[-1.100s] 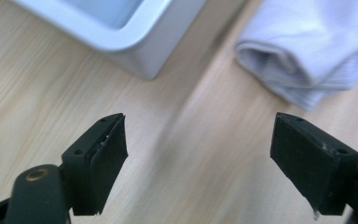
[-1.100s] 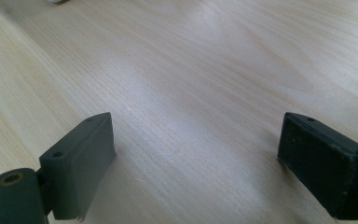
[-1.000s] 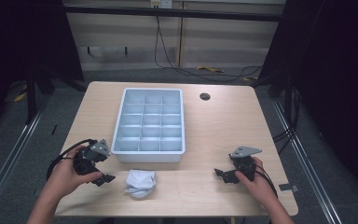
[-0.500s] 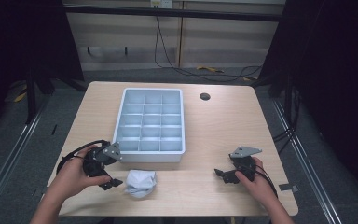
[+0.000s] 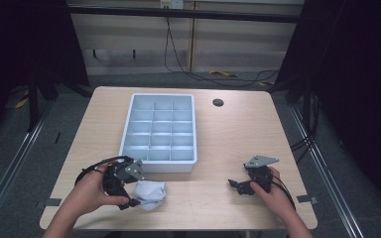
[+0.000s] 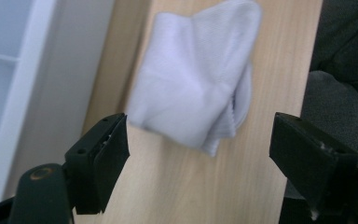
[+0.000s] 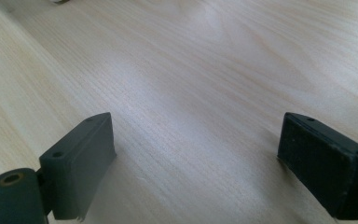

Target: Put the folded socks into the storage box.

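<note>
L gripper (image 5: 129, 191) sits near the front-left of the table (image 5: 218, 139), jaws spread wide, nothing between them. White sock (image 5: 149, 194) lies bunched on the wood just in front of the tray (image 5: 159, 130), right next to my L jaws. In the left gripper view the sock (image 6: 196, 88) is ahead of the jaw tips, closer to the left-hand one in that view; looks like it's just short of contact, but pic is soft there so can't say for sure. Tray wall runs along the left edge of that view, table edge on the right. Tray is a white grid of compartments, all bare as far as I can see from the high view.

R gripper (image 5: 245, 186) rests low at the front-right, well apart from sock and tray. Its jaws are wide too, w/ bare wood between them in the right gripper view.
</note>
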